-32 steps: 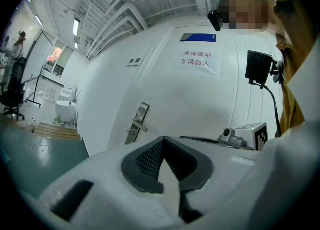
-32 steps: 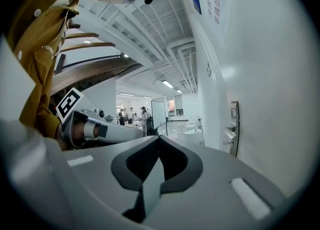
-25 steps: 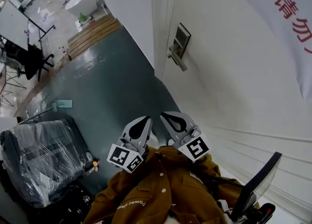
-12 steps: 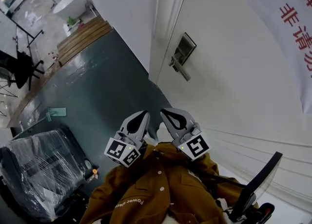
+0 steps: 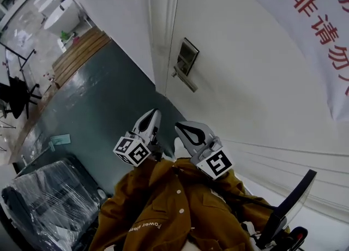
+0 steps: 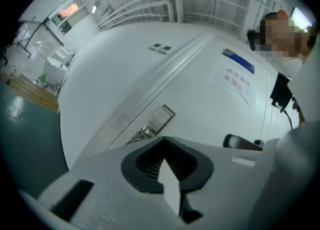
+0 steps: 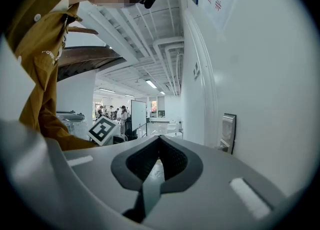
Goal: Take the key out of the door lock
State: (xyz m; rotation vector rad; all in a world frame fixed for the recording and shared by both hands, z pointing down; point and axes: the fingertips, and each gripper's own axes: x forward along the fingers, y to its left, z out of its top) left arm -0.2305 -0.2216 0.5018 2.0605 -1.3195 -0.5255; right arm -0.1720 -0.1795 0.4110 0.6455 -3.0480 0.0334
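The silver lock plate (image 5: pixel 187 57) with its lever handle (image 5: pixel 184 79) sits on the white door (image 5: pixel 245 81), near the door's left edge. No key can be made out on it in any view. My left gripper (image 5: pixel 154 113) is held up in front of the brown jacket, shut and empty, pointing toward the lock from below. My right gripper (image 5: pixel 179 126) is beside it, also shut and empty. In the left gripper view the lock plate (image 6: pixel 161 118) lies just beyond the left gripper (image 6: pixel 162 139). In the right gripper view the lock plate (image 7: pixel 228 128) is off to the right of the right gripper (image 7: pixel 159 138).
A banner with red characters (image 5: pixel 319 21) hangs on the door at the upper right. Plastic-wrapped furniture (image 5: pixel 38 203) stands at the lower left on the dark green floor (image 5: pixel 98 97). A black chair back (image 5: pixel 289 206) is at the lower right. Wooden decking (image 5: pixel 79 53) lies further off.
My left gripper has risen toward the door and turned, its marker cube now facing differently. The right gripper has edged up a little. The head view has swung, shifting the lock leftward.
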